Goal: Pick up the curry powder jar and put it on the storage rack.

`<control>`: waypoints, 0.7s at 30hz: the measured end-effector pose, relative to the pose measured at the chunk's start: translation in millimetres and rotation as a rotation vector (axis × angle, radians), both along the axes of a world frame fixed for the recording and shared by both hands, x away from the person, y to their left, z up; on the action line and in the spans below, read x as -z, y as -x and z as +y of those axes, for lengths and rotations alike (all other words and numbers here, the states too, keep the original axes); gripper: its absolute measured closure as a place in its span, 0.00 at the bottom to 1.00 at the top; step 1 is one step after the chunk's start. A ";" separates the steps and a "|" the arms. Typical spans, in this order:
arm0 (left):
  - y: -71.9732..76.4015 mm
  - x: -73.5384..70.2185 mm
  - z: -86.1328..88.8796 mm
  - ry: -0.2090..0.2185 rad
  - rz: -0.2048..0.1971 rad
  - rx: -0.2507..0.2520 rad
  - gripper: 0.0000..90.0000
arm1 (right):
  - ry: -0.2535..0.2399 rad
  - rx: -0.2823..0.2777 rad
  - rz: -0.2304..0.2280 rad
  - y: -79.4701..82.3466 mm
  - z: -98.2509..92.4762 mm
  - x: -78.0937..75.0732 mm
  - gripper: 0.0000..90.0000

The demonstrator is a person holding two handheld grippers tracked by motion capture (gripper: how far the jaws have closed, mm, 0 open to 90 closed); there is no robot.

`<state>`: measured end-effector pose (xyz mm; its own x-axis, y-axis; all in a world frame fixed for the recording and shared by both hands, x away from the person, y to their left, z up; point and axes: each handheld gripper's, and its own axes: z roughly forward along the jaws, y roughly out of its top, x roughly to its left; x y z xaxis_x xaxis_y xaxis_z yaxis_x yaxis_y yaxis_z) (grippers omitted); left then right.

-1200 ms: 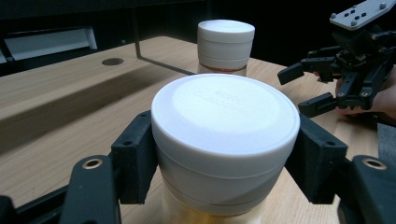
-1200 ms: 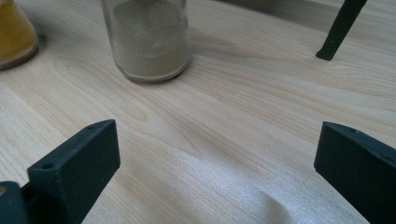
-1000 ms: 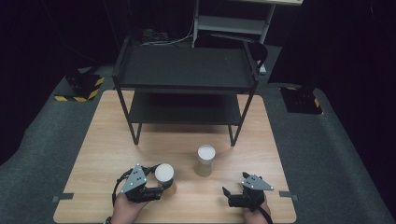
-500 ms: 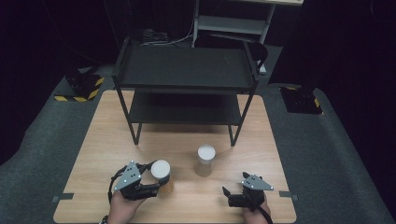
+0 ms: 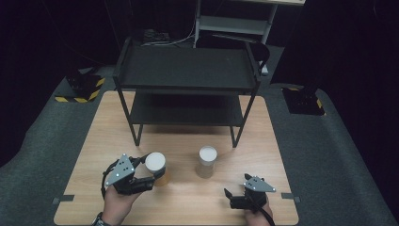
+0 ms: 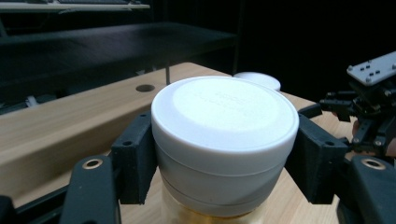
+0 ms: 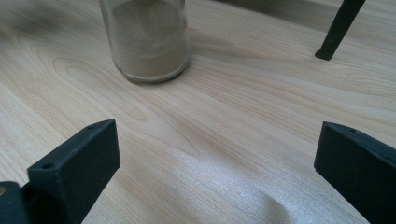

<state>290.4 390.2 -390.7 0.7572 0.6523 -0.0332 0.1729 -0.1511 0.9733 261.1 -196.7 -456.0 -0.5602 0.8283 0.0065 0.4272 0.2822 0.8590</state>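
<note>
Left gripper (image 5: 153, 176) pinches a white-lidded jar (image 5: 155, 165) just under its lid. Right gripper (image 5: 229, 197) rests with jaws spread wide, near a second jar (image 5: 207, 161) on the wooden table (image 5: 188, 202).

Left jar (image 5: 155, 165) beside second jar (image 5: 207, 160) on table (image 5: 188, 202), before the shelf rack (image 5: 186, 80)

A wooden table (image 5: 113, 141) bears a black shelf rack (image 5: 186, 75) and a sand-filled jar (image 5: 206, 161).
</note>
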 end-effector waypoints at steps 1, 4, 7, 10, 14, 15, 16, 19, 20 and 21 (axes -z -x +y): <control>0.0 -2.3 0.4 0.001 -0.004 -0.003 0.37 | 0.000 0.000 0.000 0.1 -0.1 0.1 0.00; -0.5 -9.1 2.3 0.003 -0.016 -0.012 0.37 | -0.002 -0.001 0.000 -0.1 -0.5 0.2 0.00; -1.5 -15.4 4.2 0.006 -0.021 -0.020 0.37 | -0.003 -0.002 0.001 -0.4 -0.8 0.1 0.00; -2.7 -21.9 5.6 0.012 -0.030 -0.029 0.37 | -0.005 -0.002 0.002 -0.6 -1.1 0.2 0.00; -4.8 -34.2 5.9 0.011 -0.045 -0.043 0.37 | -0.005 -0.002 0.001 -0.4 -1.1 0.2 0.00; -5.5 -37.7 6.0 0.008 -0.050 -0.047 0.37 | -0.005 -0.002 0.001 -0.4 -1.2 0.2 0.00; -6.4 -41.8 6.4 0.010 -0.054 -0.051 0.37 | -0.006 -0.002 0.001 -0.4 -1.2 0.3 0.00; -9.1 -50.2 7.9 0.012 -0.063 -0.055 0.37 | -0.008 -0.002 0.002 -0.6 -1.7 0.4 0.00; -9.9 -52.3 8.3 0.014 -0.069 -0.059 0.37 | -0.009 -0.002 0.002 -0.6 -1.8 0.4 0.00; -12.1 -57.4 9.2 0.015 -0.069 -0.068 0.37 | -0.009 -0.003 0.002 -0.7 -1.9 0.4 0.00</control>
